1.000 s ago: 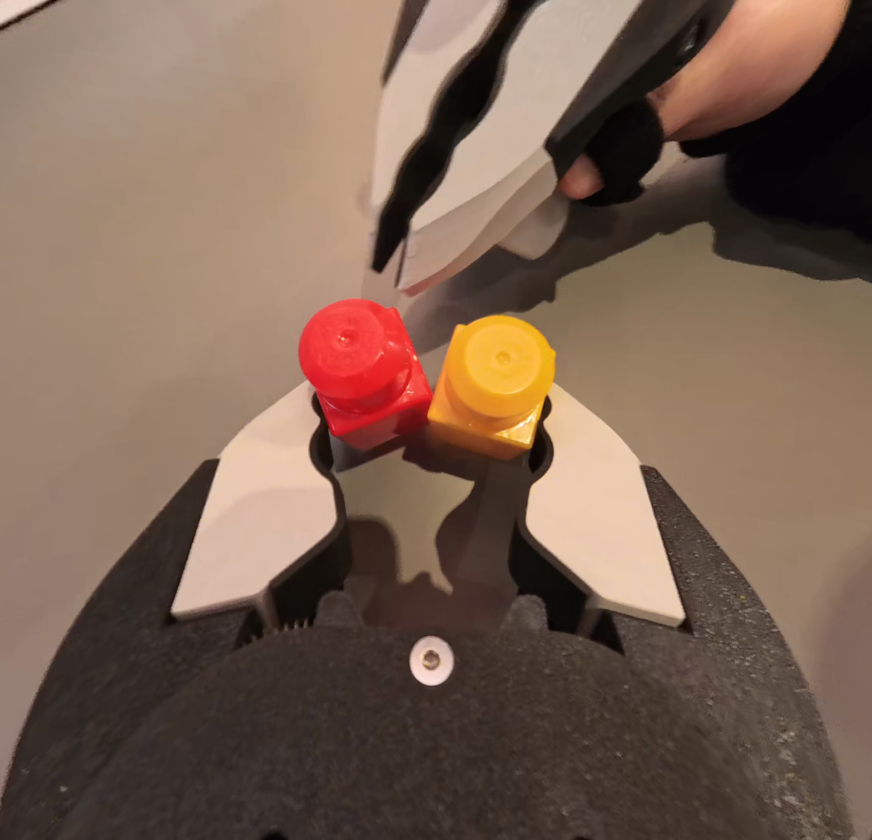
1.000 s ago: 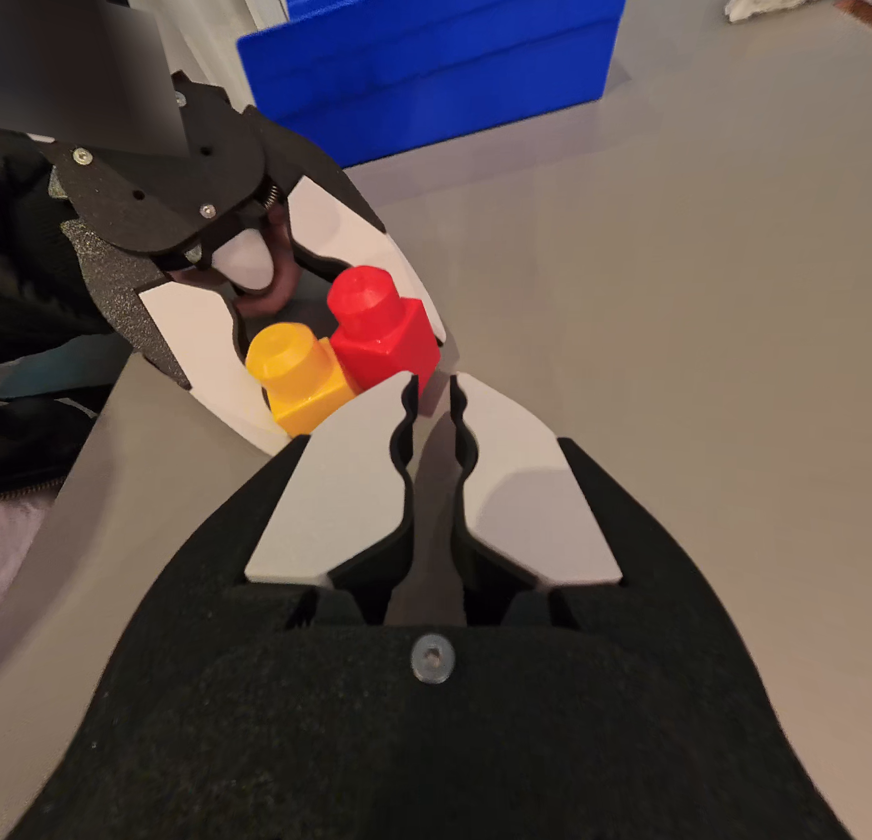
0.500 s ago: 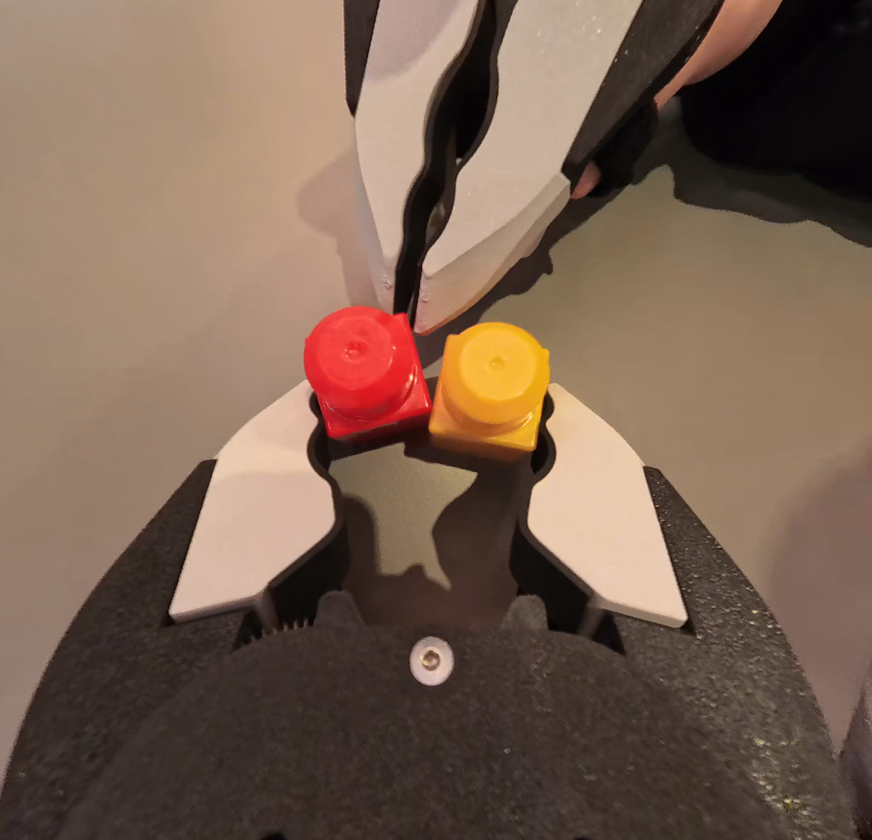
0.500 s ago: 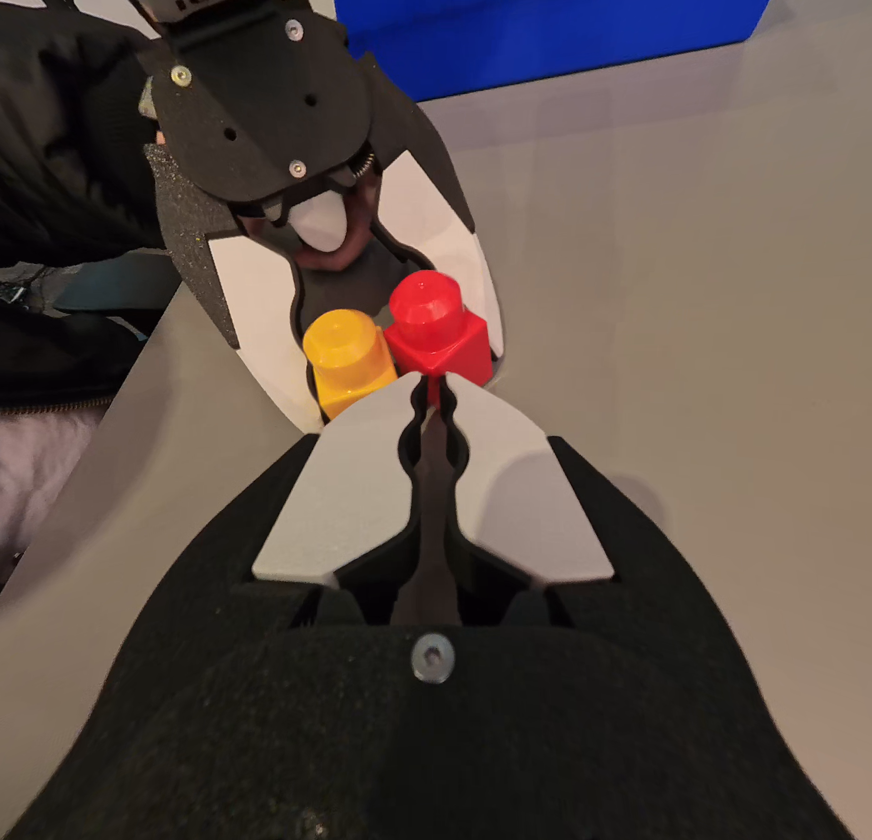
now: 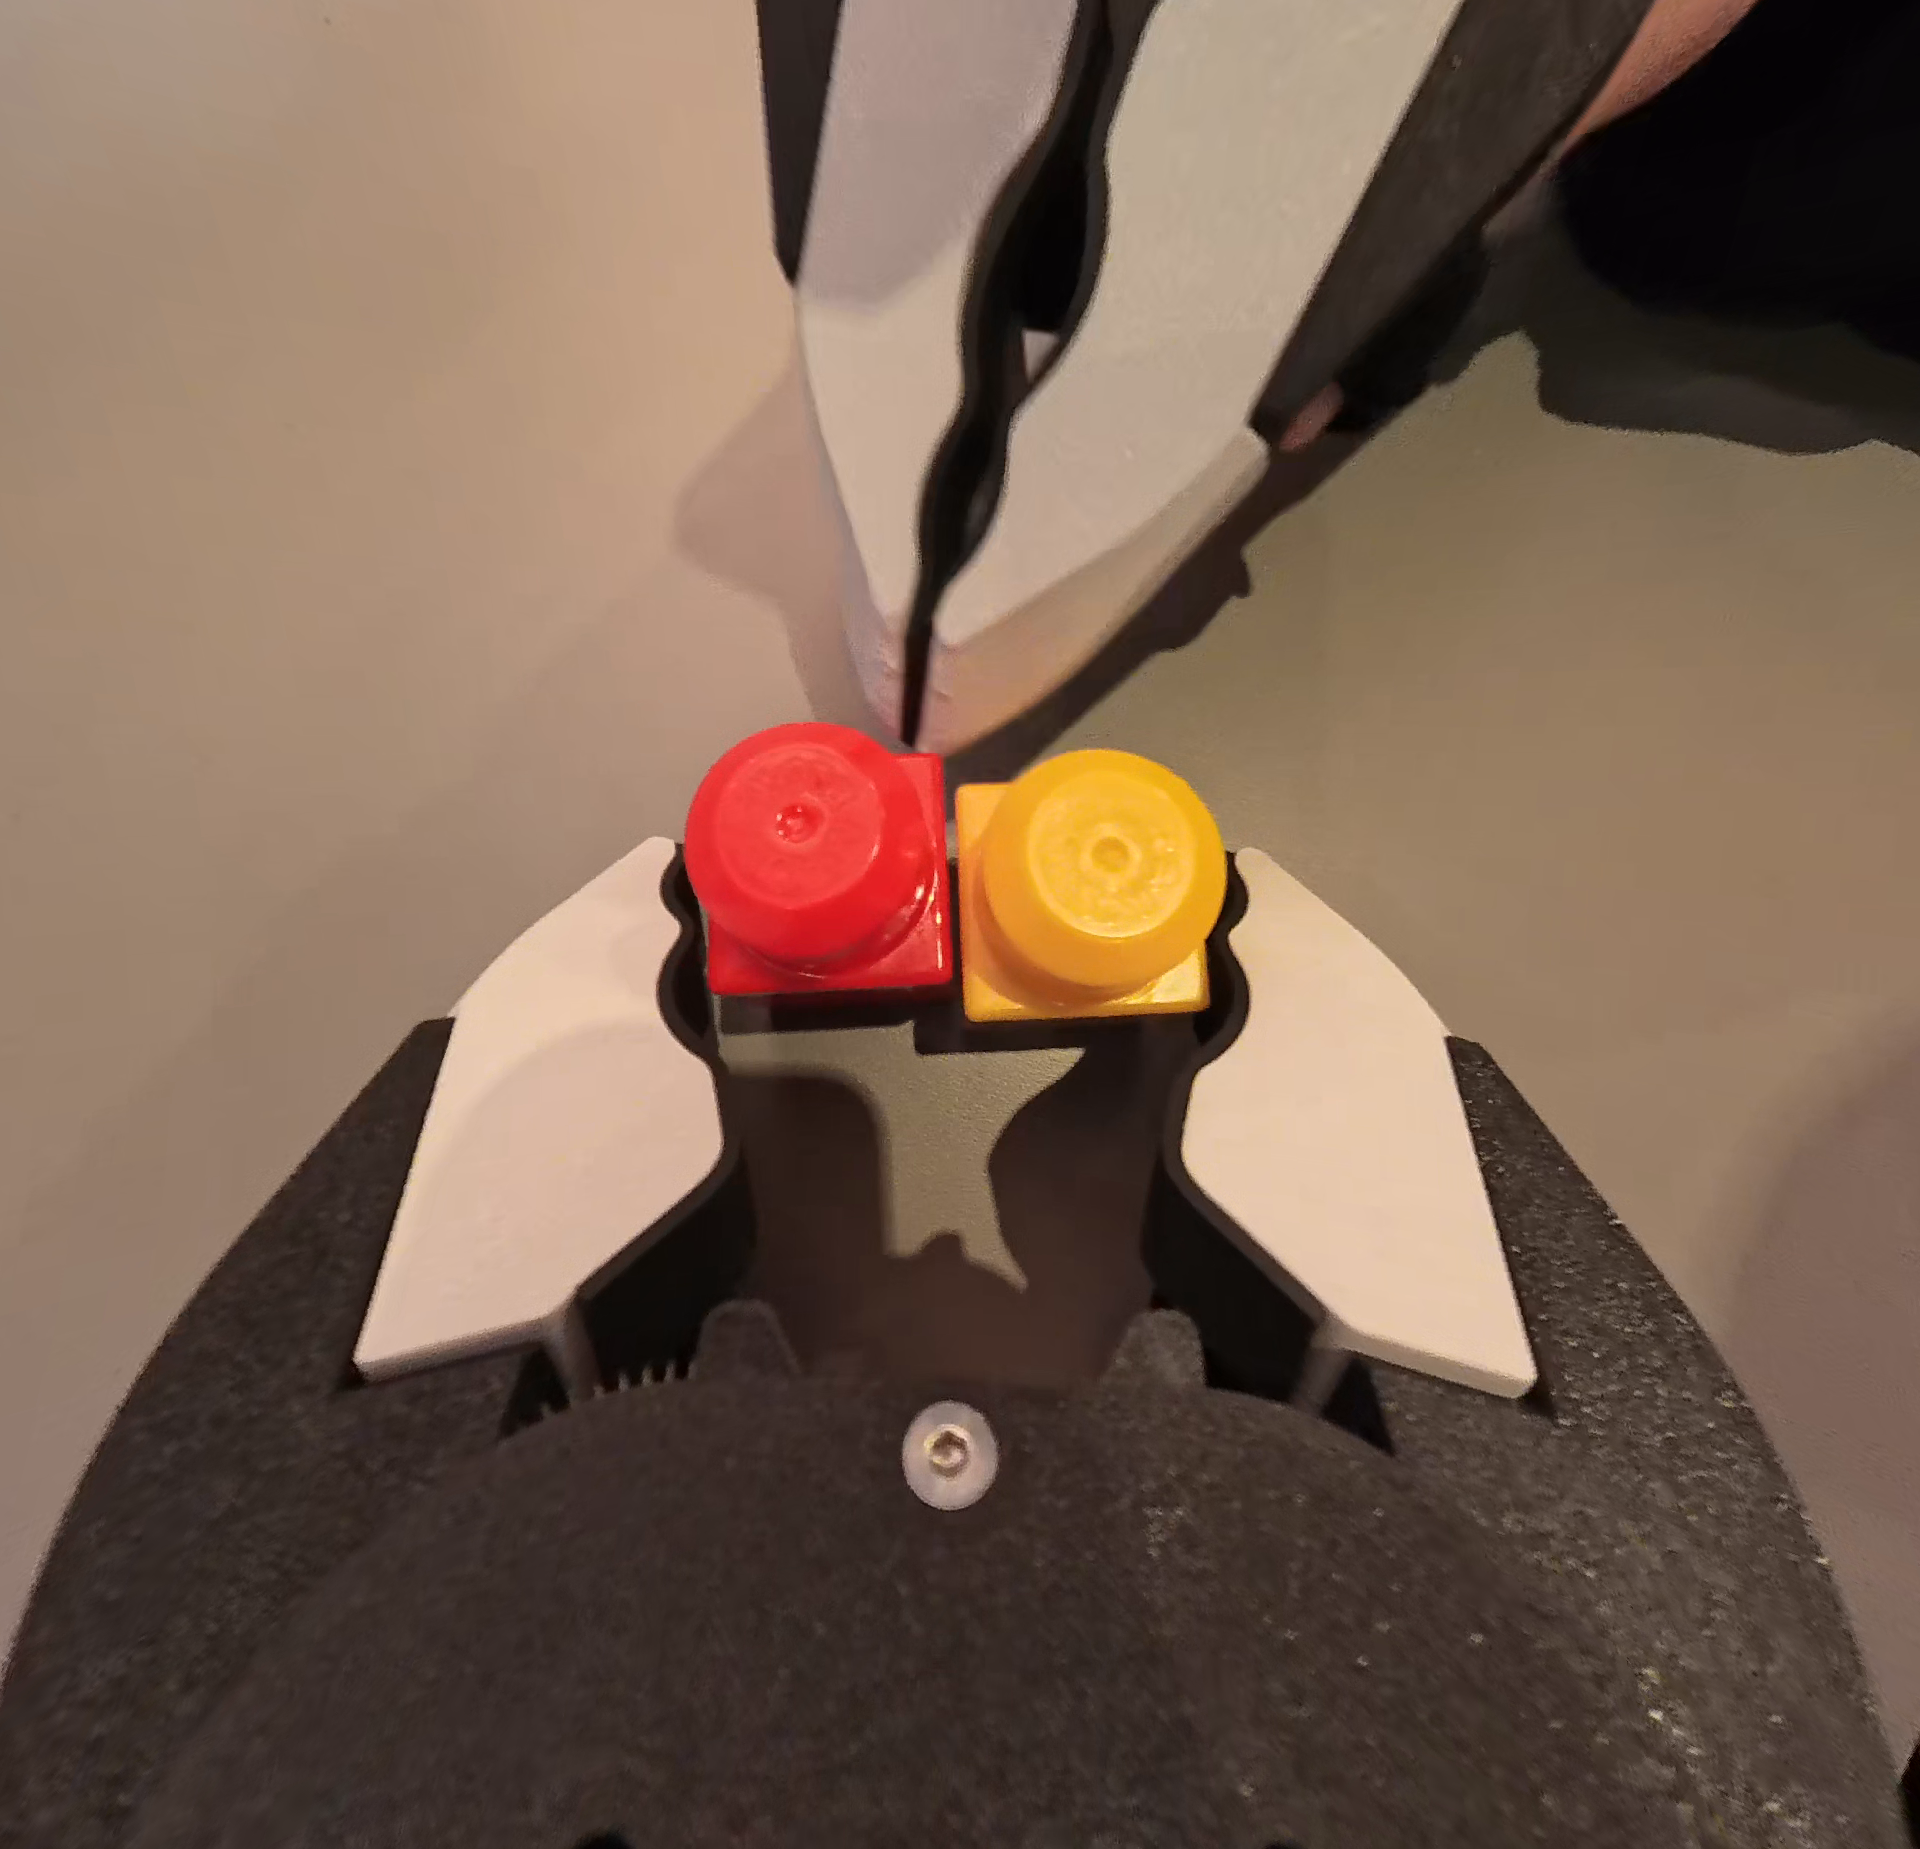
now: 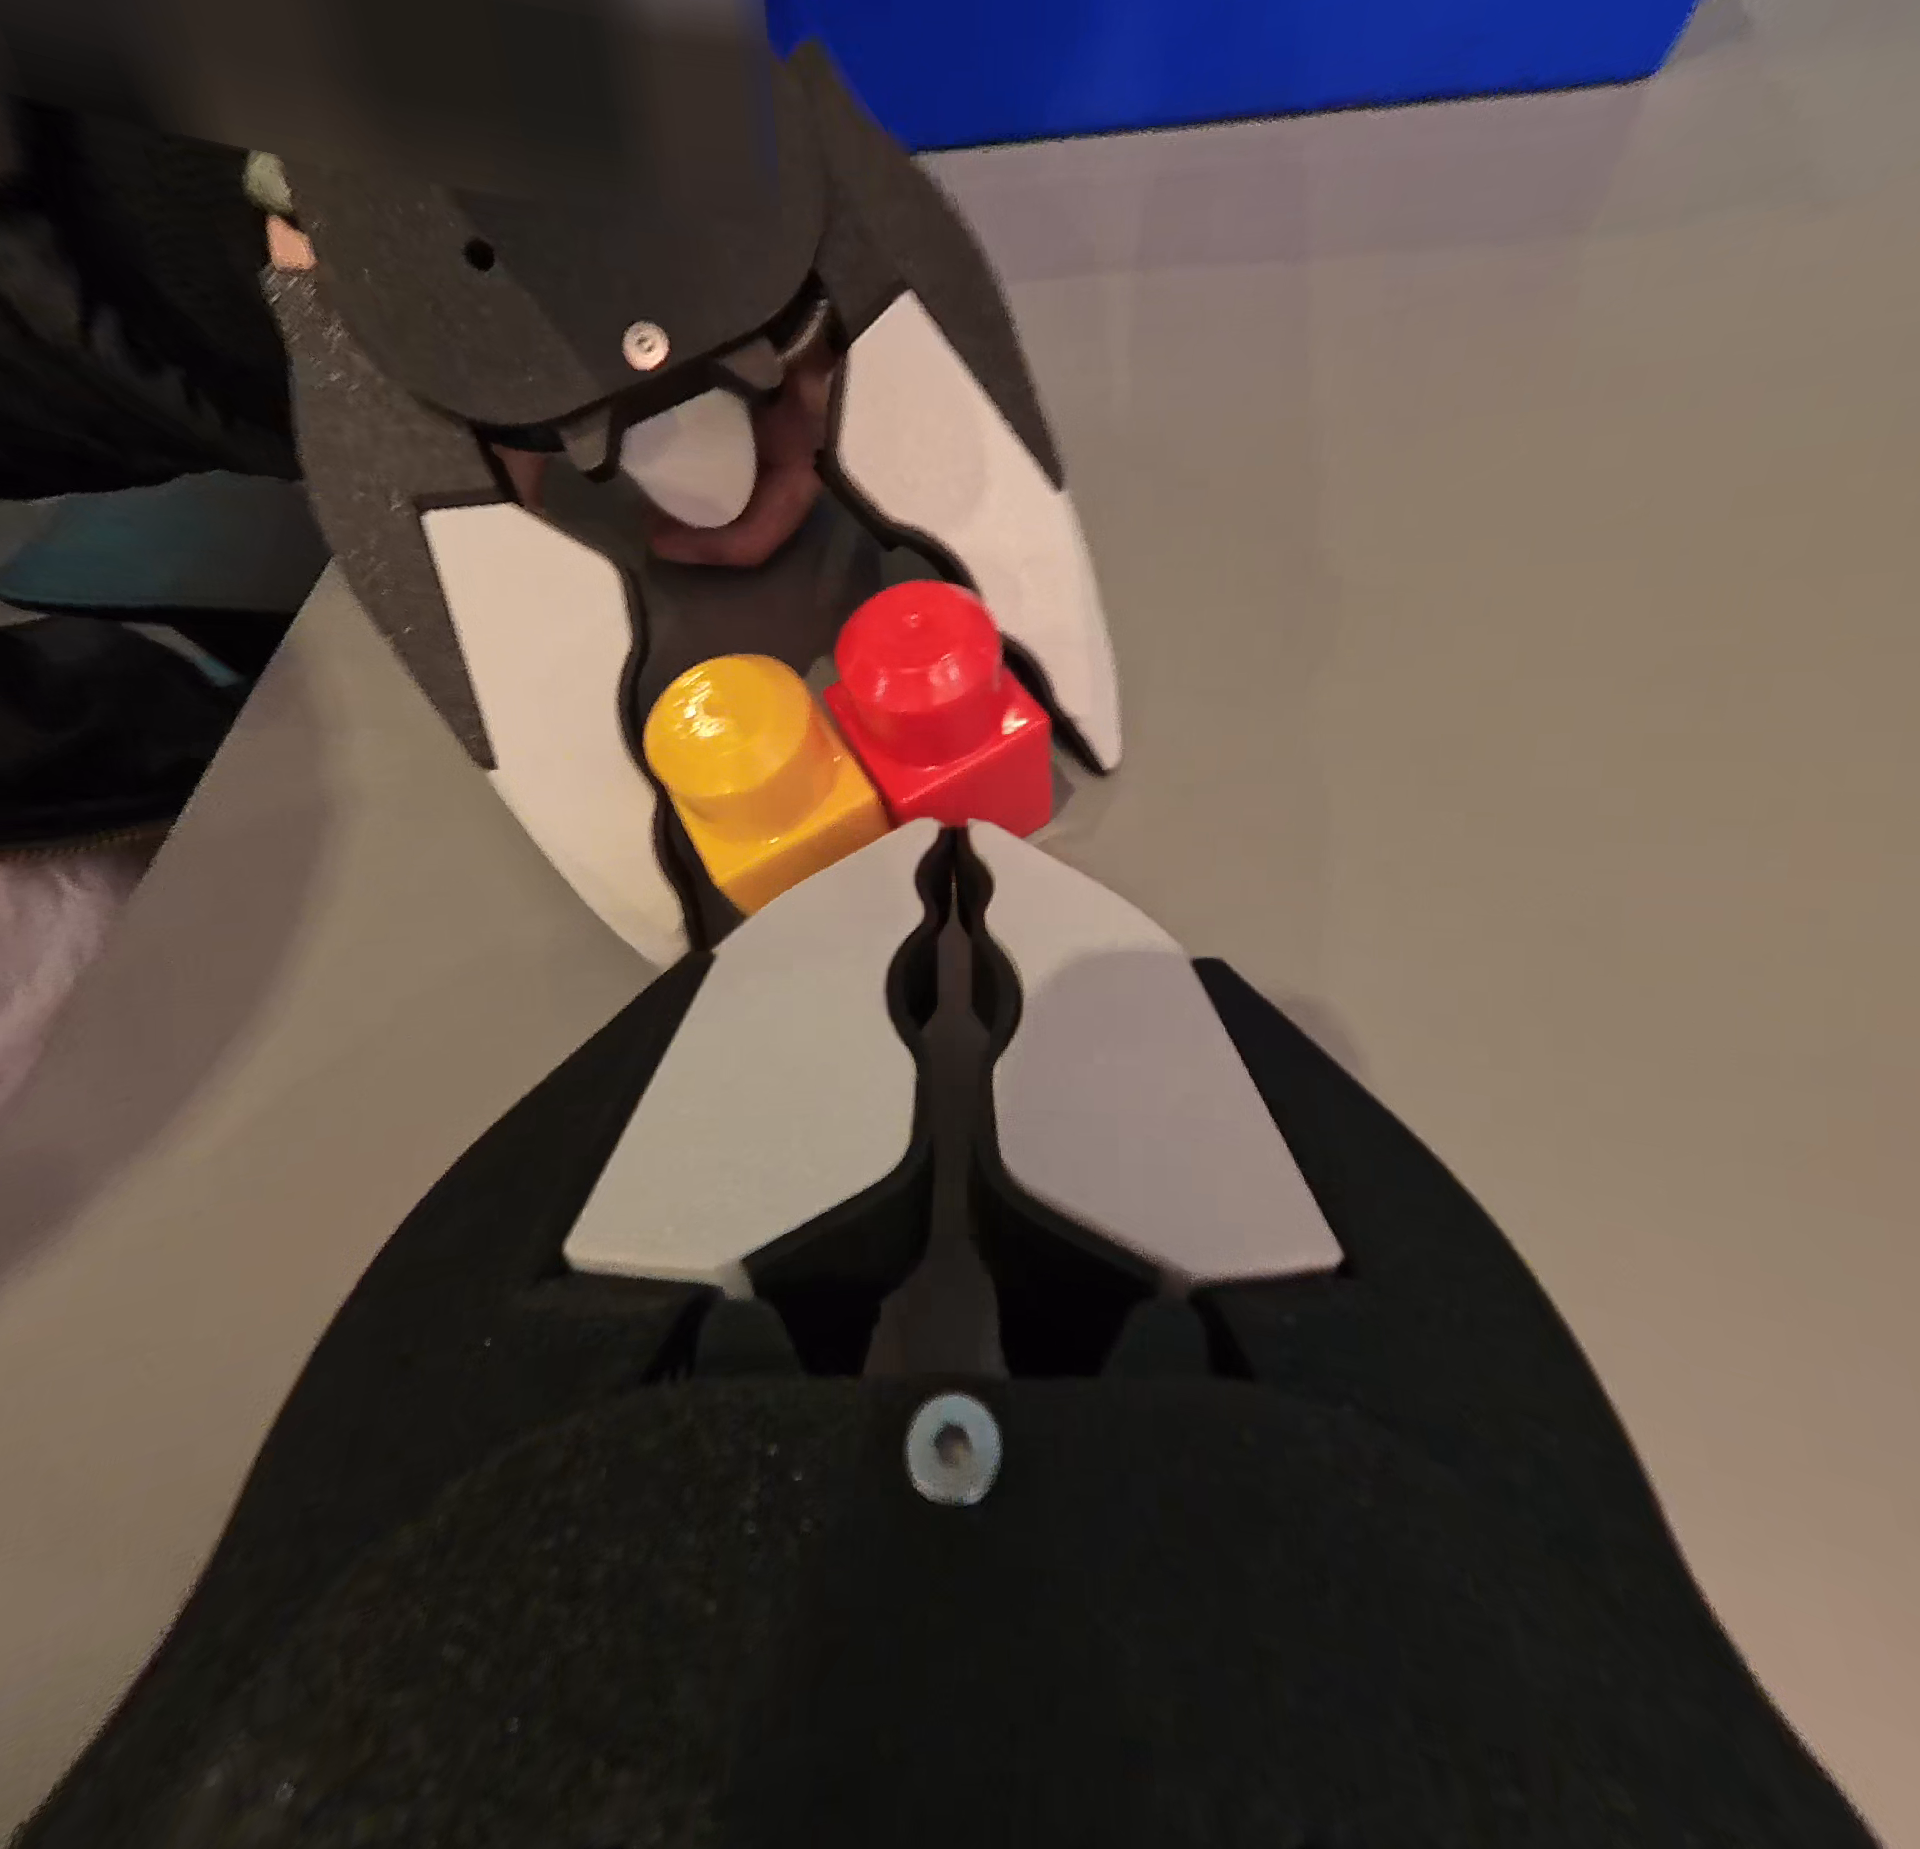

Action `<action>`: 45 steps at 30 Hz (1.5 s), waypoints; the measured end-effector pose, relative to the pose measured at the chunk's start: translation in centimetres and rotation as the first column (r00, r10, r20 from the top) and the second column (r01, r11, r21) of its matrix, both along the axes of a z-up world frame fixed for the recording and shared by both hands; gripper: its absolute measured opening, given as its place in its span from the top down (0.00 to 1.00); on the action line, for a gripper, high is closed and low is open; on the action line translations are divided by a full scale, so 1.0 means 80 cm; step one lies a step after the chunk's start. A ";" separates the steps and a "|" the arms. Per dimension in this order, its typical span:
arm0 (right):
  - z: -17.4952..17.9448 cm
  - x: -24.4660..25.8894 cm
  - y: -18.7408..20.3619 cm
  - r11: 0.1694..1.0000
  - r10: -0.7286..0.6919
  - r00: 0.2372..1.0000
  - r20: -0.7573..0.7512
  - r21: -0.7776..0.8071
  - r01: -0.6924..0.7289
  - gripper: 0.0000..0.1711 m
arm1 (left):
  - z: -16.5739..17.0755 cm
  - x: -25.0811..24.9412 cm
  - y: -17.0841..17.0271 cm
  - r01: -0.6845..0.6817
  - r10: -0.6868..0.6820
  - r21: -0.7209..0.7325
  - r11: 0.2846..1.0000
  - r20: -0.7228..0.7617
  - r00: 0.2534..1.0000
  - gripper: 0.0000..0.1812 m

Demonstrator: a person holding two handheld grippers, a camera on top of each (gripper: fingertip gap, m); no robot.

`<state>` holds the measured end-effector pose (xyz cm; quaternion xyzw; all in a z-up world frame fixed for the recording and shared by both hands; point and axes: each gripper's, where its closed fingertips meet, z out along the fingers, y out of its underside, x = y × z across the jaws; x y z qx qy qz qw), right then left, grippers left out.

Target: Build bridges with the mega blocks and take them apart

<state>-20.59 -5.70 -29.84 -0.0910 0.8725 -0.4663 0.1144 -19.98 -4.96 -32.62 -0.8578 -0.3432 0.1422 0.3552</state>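
Left tongs (image 5: 951,926) clamp the red block (image 5: 821,864) and yellow block (image 5: 1091,885) together; right tongs (image 6: 951,838), pressed closed and empty, touch at twelve o'clock. The blocks look light, rigid, slick: best gripped by the square bases.

Both wrist cameras face each other closely across the red block (image 5: 821,864) and yellow block (image 5: 1096,885).

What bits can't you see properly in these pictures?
- Left wrist view: the sides of the red block and yellow block are hidden; the camera looks down on their studs.
- Right wrist view: the yellow block's lower part sits behind the right gripper.
- Right wrist view: the blue bin is cut off by the top edge.
- Both views: whether the left gripper actually squeezes the blocks is unclear.
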 end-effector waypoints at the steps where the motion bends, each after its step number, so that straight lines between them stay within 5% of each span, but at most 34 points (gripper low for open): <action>1: 0.003 -0.007 -0.003 0.999 -0.030 0.999 -0.014 -0.016 0.030 1.00 | 0.000 0.000 0.000 -0.001 0.001 0.000 1.000 0.000 1.000 0.48; 26: -0.007 -0.004 -0.010 0.999 -0.030 0.999 -0.034 0.008 0.031 1.00 | 0.001 -0.003 0.003 -0.014 0.014 0.005 1.000 -0.002 1.000 0.50; 40: 0.017 -0.028 0.003 0.990 -0.126 0.992 -0.020 -0.070 0.124 0.98 | 0.004 -0.006 0.004 -0.025 0.024 0.048 0.999 0.020 1.000 0.51; 45: 0.054 -0.069 0.037 0.951 -0.303 0.940 -0.156 -0.104 0.290 0.89 | 0.020 -0.028 0.009 -0.026 0.029 0.096 0.995 -0.023 0.999 0.51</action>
